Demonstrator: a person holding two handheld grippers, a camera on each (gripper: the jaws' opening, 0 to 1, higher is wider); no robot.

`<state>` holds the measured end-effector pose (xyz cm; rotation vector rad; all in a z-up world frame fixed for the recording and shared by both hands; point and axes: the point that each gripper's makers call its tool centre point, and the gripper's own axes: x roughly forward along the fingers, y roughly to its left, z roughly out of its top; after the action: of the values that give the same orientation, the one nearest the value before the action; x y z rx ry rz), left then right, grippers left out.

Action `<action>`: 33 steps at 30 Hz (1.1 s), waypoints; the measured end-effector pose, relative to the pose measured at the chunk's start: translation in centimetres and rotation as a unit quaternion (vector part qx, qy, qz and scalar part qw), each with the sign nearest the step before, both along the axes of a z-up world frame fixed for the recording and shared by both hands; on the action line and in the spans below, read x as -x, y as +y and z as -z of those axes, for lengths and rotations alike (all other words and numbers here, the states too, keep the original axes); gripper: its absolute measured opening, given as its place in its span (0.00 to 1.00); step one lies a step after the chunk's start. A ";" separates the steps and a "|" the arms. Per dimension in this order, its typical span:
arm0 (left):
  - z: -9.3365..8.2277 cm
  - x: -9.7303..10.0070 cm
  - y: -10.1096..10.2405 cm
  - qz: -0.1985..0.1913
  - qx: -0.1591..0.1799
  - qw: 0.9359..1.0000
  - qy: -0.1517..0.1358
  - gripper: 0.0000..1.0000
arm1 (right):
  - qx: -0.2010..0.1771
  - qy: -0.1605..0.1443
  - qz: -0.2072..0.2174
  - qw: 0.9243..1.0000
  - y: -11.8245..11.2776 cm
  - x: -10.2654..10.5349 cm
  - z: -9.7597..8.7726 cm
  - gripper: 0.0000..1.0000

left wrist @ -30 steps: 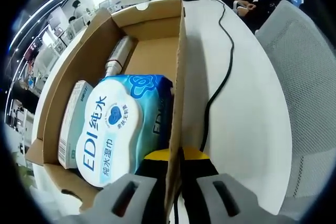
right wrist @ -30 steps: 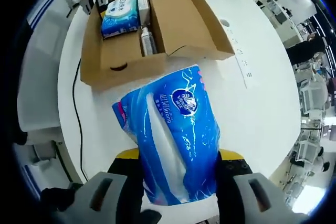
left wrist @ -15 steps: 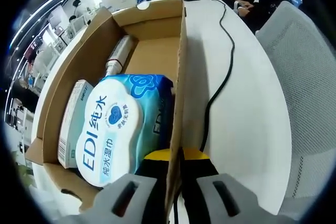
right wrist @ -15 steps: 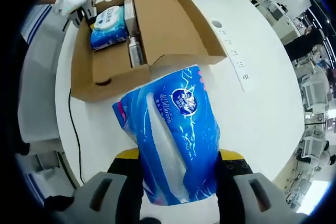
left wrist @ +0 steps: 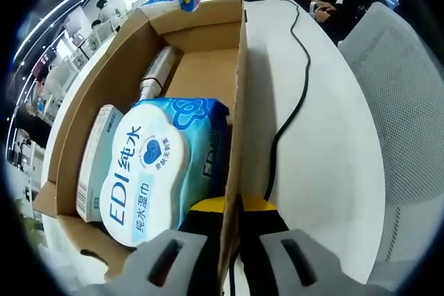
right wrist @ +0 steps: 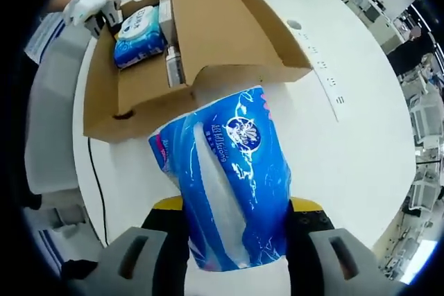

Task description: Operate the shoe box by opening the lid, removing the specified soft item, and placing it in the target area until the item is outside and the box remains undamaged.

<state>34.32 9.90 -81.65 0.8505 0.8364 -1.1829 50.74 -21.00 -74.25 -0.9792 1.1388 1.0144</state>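
Moved: right gripper carrying tissue pack nearer shoe box
Jaws: right clamped on pack; left gripper pinching box wall
Handling: soft, light, slippery; grip mid-body

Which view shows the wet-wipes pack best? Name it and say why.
The left gripper view: the wipes pack lies close and large inside the box, its label readable, beside the left gripper that clamps the box wall. The right gripper view shows the pack small and far, beyond the blue tissue pack held by the right gripper.
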 end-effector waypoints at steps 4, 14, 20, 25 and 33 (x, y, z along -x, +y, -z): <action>0.0 0.0 0.0 0.000 0.000 1.000 0.000 0.04 | 0.002 0.003 0.000 1.000 -0.1 -0.2 0.6 0.52; 0.0 0.0 0.0 -0.001 0.000 1.000 0.000 0.04 | 0.007 0.007 -0.013 1.000 0.1 -0.3 2.1 0.52; 0.0 -0.1 0.0 -0.001 0.000 1.000 0.000 0.04 | 0.016 0.010 -0.014 1.000 -0.2 -0.4 2.8 0.52; 0.1 -0.1 0.0 -0.002 0.000 1.000 0.001 0.04 | 0.017 0.012 -0.007 1.000 -0.3 -0.5 3.3 0.52; 0.1 -0.1 0.0 -0.003 0.000 1.000 0.001 0.04 | 0.020 0.013 0.009 1.000 -0.5 -0.3 4.2 0.53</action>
<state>34.42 9.95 -81.73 0.8459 0.8395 -1.1798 51.03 -21.53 -78.48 -0.9890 1.1909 0.9965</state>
